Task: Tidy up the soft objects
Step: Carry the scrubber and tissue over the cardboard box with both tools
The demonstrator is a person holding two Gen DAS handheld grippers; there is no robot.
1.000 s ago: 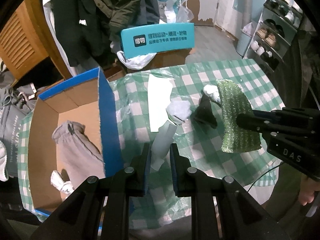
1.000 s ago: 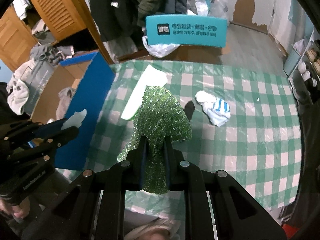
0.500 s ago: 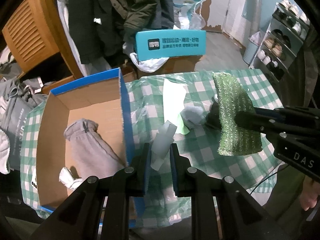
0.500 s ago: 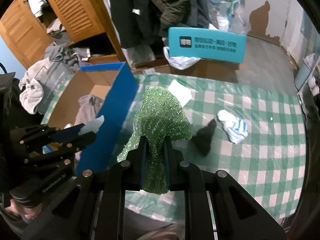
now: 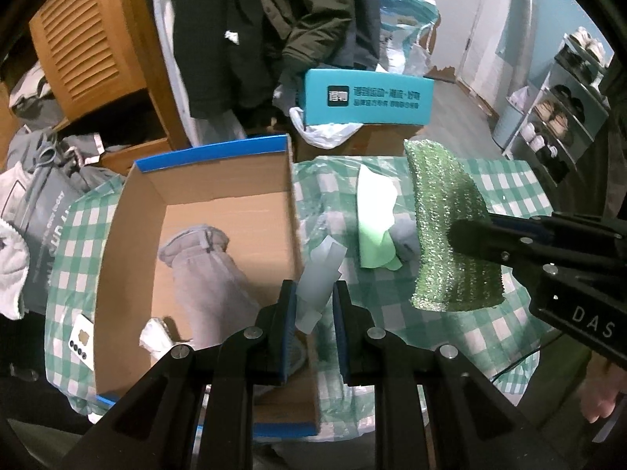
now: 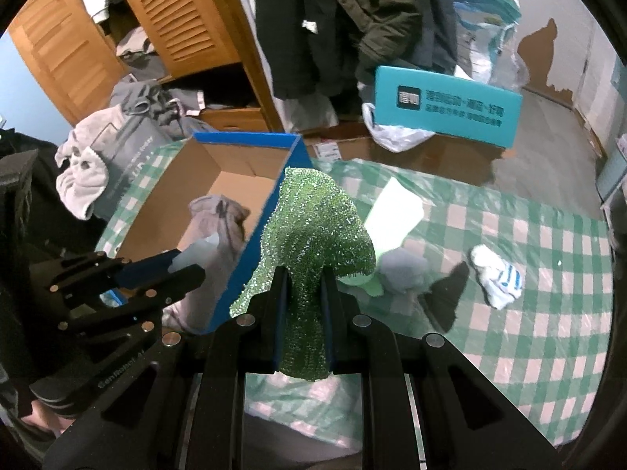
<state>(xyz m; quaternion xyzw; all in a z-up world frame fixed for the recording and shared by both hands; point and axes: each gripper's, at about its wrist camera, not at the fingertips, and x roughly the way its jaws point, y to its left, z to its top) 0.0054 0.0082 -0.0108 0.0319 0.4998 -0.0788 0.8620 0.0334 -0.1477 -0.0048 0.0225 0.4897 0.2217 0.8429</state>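
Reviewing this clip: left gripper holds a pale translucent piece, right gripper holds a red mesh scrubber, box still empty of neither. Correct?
Not quite: the mesh scrubber in the right gripper is green, as the right wrist view shows. The left gripper does hold the pale translucent piece.

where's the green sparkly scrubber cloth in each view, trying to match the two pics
Left wrist view: the green scrubber cloth hangs at right of centre, pinched by the right gripper that comes in from the right edge.
Right wrist view: the same cloth sits at centre, rising from between that gripper's closed fingers at the bottom.
Shared landmark: the open cardboard box with blue outer walls, to the left of the cloth in both.
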